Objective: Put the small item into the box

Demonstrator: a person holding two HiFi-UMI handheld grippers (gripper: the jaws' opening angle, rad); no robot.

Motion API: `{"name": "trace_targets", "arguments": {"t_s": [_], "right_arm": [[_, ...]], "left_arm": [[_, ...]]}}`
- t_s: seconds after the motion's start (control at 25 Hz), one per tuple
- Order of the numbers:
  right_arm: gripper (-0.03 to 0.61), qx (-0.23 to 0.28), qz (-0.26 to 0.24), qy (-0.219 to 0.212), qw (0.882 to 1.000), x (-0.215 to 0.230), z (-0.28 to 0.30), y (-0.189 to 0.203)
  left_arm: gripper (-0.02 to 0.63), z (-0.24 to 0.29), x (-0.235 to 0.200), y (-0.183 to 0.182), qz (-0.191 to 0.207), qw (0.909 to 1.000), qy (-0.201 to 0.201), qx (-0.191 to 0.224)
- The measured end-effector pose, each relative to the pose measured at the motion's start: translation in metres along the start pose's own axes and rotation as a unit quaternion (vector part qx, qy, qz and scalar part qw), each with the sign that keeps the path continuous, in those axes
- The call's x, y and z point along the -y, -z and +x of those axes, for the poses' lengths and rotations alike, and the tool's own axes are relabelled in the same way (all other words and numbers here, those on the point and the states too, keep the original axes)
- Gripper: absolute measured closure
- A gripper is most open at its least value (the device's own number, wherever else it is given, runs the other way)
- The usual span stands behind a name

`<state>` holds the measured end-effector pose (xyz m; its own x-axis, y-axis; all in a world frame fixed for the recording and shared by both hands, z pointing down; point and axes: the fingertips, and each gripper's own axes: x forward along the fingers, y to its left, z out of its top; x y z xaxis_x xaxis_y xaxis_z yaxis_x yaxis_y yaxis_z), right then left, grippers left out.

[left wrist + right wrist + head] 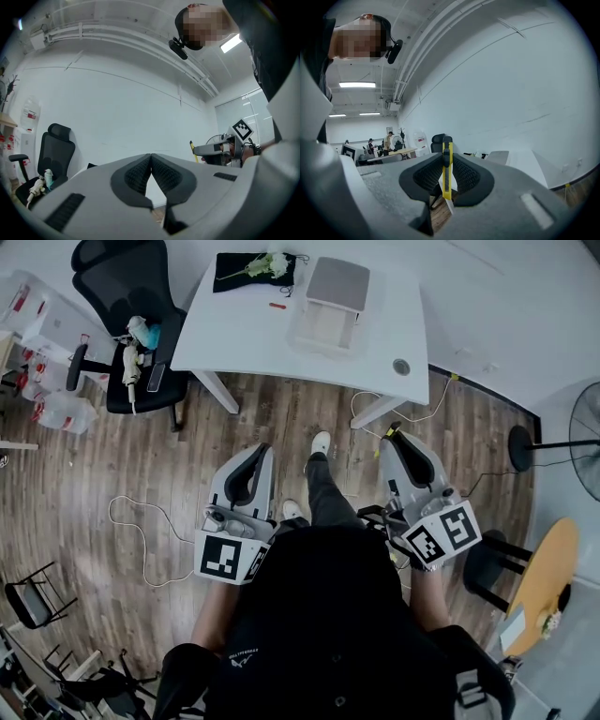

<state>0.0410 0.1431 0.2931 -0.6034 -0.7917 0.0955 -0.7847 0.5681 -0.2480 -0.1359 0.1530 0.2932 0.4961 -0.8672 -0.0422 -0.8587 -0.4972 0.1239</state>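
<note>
I stand on the wooden floor a little way back from the white table [244, 334]. On it sits a clear box [323, 326] with a grey lid [337, 282] propped at its far side. My right gripper [389, 439] is shut on a yellow utility knife [447, 166], which stands upright between the pads and shows its tip in the head view. My left gripper [262, 452] is shut with nothing between its pads [140, 173]. Both grippers are held at waist height, pointing toward the table. In the right gripper view the grey lid [497, 157] lies ahead.
A black cloth with a white flower [253, 268] and a small red item [277, 306] lie on the table. A black office chair [127, 343] with clutter stands at its left. Cables [141, 531] trail on the floor, and a fan [586, 442] stands at the right.
</note>
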Motion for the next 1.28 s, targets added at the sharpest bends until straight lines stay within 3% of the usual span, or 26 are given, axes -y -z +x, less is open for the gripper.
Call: {"name": "trace_targets", "arguments": {"t_s": [0.32,0.8,1.28], "right_arm": [[0.509,0.001,-0.004,-0.029,1.000,0.029,0.074,-0.017],[0.509,-0.010,0.004,-0.068,0.998,0.116,0.186,-0.051],[0.509,-0.015,0.004,-0.112,0.994,0.186,0.276,-0.079]], "left_arm": [[0.609,0.044,-0.048,0.001,0.005,0.9995,-0.030,-0.010],[0.609,0.165,-0.113,-0.014,0.011,0.9975,-0.070,-0.005],[0.609,0.270,-0.141,-0.022,0.026,0.9956,-0.090,0.005]]}}
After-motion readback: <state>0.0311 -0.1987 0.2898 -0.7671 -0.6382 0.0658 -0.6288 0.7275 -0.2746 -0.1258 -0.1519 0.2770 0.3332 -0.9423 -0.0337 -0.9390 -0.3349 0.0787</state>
